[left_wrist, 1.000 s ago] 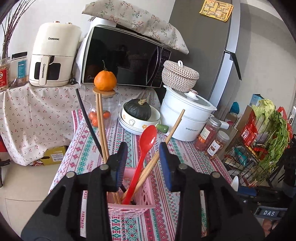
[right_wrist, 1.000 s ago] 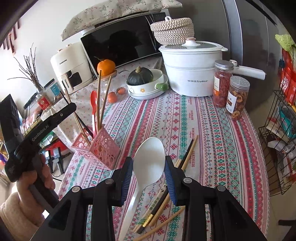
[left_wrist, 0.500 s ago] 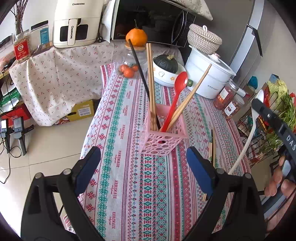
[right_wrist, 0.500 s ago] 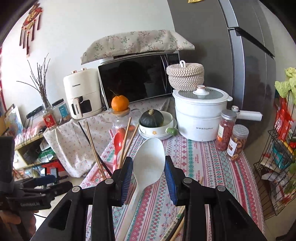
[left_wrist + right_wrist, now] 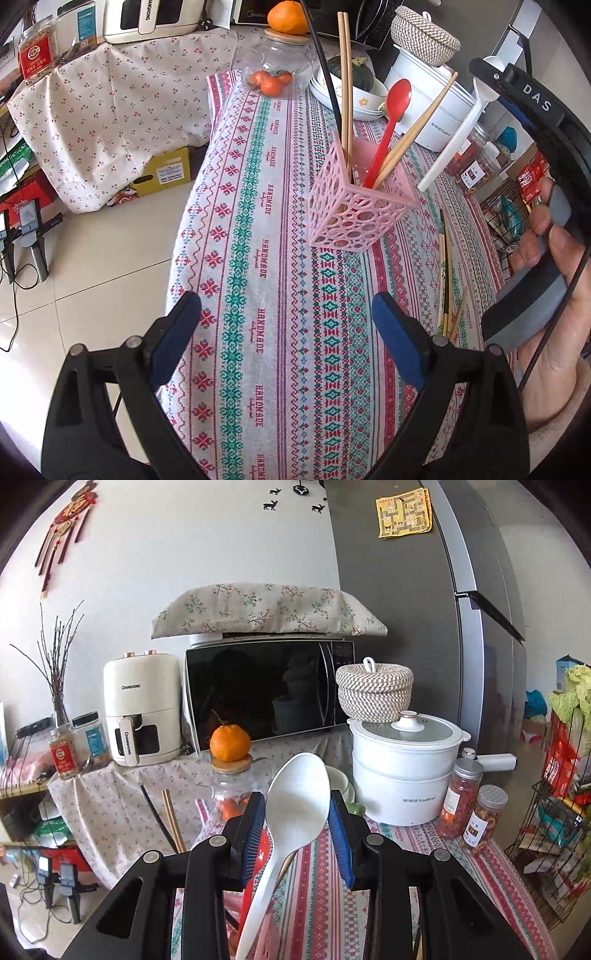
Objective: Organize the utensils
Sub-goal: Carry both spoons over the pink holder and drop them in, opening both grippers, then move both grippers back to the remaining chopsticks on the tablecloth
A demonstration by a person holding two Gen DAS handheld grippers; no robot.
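Observation:
A pink perforated holder [image 5: 356,206] stands on the patterned tablecloth [image 5: 266,295], with a red spoon [image 5: 391,122], wooden chopsticks [image 5: 345,85] and a black stick in it. My left gripper [image 5: 286,325] hangs open above the cloth, well short of the holder, nothing between its fingers. My right gripper [image 5: 297,812] is shut on the bowl of a white spoon [image 5: 295,808]. In the left wrist view that white spoon [image 5: 454,144] slants handle-down just right of the holder's rim. Loose chopsticks [image 5: 445,284] lie on the cloth to the right.
A white pot [image 5: 404,771], two spice jars [image 5: 461,801], a bowl with a dark squash [image 5: 354,70] and a glass jar topped by an orange [image 5: 229,746] crowd the table's far end. Microwave [image 5: 266,690] and air fryer [image 5: 140,709] stand behind. A wire rack [image 5: 554,842] is at right.
My left gripper opened wide, pulled back from the holder and tilted down. My right gripper lifted the white spoon off the table and carried it over beside the holder.

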